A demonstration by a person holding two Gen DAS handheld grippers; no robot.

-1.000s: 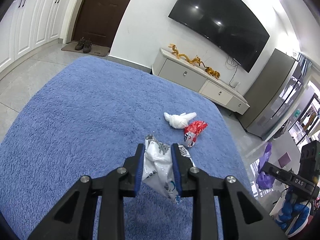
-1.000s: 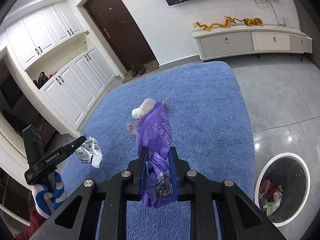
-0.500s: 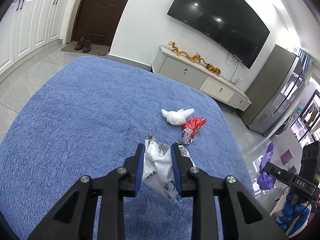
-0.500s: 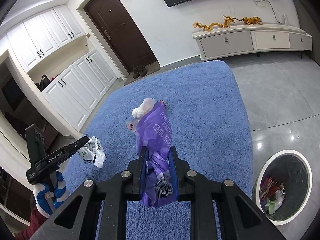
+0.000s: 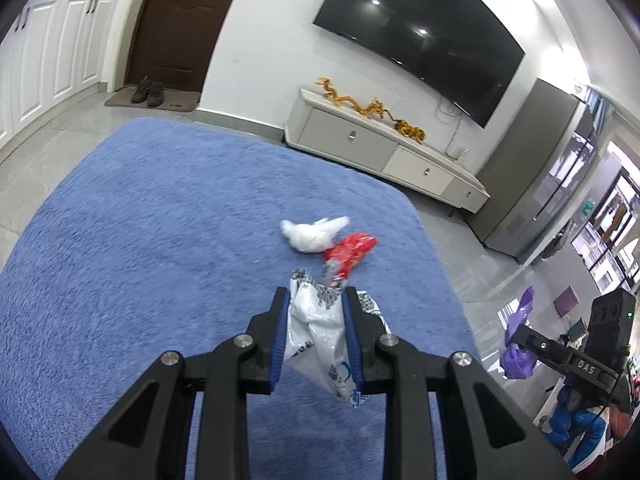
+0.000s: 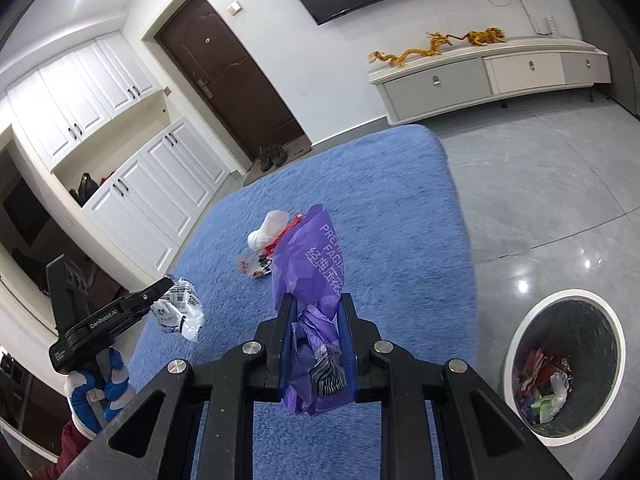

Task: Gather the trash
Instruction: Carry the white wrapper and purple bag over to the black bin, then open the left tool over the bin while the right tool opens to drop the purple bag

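Trash first: crumpled white printed plastic bag (image 5: 316,332) clamped between the left gripper (image 5: 316,304) jaws, crinkled purple plastic wrapper (image 6: 316,280) pinched in the right gripper (image 6: 316,312), sticking out past both tips. Featherlight, floppy, a bit slick, probably; best grabbed at a bunched fold, not a loose edge. Just ahead of the left jaws on the fluffy blue rug (image 5: 140,220): white tissue wad (image 5: 310,234) touching a red foil snack wrapper (image 5: 348,250). Round white-rimmed bin (image 6: 560,364) off right of the right jaws.

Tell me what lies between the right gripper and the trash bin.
Right wrist view: between the right gripper, shut on the purple bag, and the trash bin lie only blue rug and bare grey tile floor.
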